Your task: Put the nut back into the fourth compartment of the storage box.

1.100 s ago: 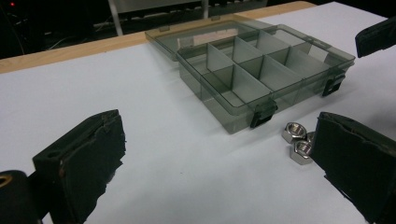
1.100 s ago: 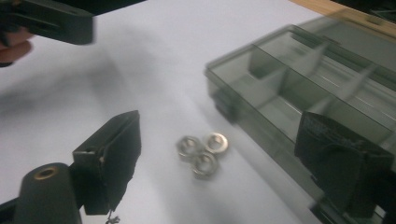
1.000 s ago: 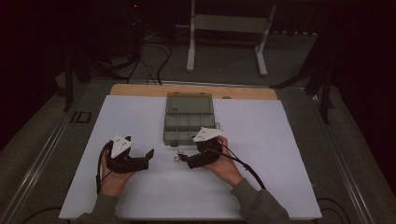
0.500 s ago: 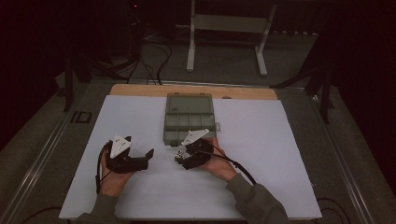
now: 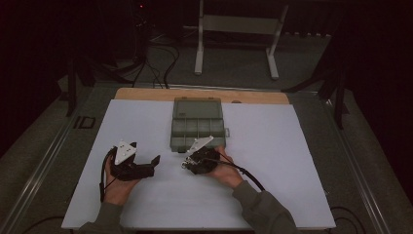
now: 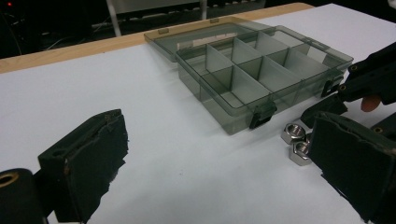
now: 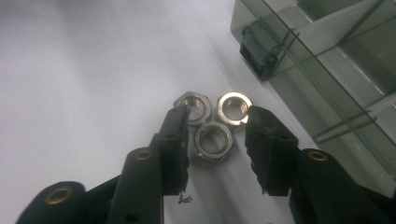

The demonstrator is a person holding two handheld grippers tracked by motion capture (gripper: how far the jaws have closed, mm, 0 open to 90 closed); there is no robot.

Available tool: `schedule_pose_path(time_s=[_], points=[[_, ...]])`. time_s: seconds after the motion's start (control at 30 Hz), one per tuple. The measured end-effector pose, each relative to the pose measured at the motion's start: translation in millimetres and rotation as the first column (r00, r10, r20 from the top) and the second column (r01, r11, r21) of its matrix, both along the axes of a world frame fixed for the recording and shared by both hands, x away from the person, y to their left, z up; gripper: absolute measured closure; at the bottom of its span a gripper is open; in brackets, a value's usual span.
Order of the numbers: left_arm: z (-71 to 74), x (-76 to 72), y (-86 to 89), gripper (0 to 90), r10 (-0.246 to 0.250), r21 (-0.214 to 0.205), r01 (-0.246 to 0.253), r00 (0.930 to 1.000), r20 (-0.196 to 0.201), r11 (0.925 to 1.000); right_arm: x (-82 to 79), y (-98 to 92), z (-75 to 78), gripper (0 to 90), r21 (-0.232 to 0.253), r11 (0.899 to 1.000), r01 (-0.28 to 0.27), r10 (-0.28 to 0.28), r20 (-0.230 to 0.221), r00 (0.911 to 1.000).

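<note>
Three nuts (image 7: 212,123) lie touching on the desk (image 7: 84,70) beside the open compartment box (image 7: 327,70). The right hand-held gripper (image 7: 217,140), jaws just closing, straddles one without pinching; neighbours may get nudged or pinched along.

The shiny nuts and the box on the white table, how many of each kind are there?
Metal nuts: 3, at and, clustered together on the table
Clear compartment box: 1, lid open
Total: 4
</note>
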State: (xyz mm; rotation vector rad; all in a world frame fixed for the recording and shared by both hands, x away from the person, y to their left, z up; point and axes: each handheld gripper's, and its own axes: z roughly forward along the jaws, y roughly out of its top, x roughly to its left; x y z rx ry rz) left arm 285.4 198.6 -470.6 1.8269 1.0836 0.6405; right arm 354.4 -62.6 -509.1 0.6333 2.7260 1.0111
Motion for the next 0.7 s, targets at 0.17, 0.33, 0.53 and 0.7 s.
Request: schedule_pose_path(time_s=[0.17,0.33,0.53,0.7], points=[[-0.4,0.2,-0.2,4.9,-0.002,0.004,0.002,1.0,-0.001,1.0,0.0,-0.2,-2.8,65.0,-0.009,1.0,-0.002,0.002,-0.007,1.0],[-0.3,0.0,-0.6,5.0,-0.003,0.003,0.003,1.0,0.0,1.0,-0.7,0.1,-2.5,69.8,-0.012,1.0,-0.008,0.008,-0.006,0.9999],[0.0,-0.3,0.2,5.2,0.0,0.003,0.0,1.0,0.001,1.0,-1.2,-1.1,-1.3,70.2,-0.041,0.999,-0.013,0.013,0.001,0.9999],[0.1,-0.5,0.1,5.3,-0.002,0.004,0.002,1.0,0.001,1.0,-2.2,-4.9,1.4,70.1,-0.072,0.997,-0.017,0.016,-0.014,0.9998]])
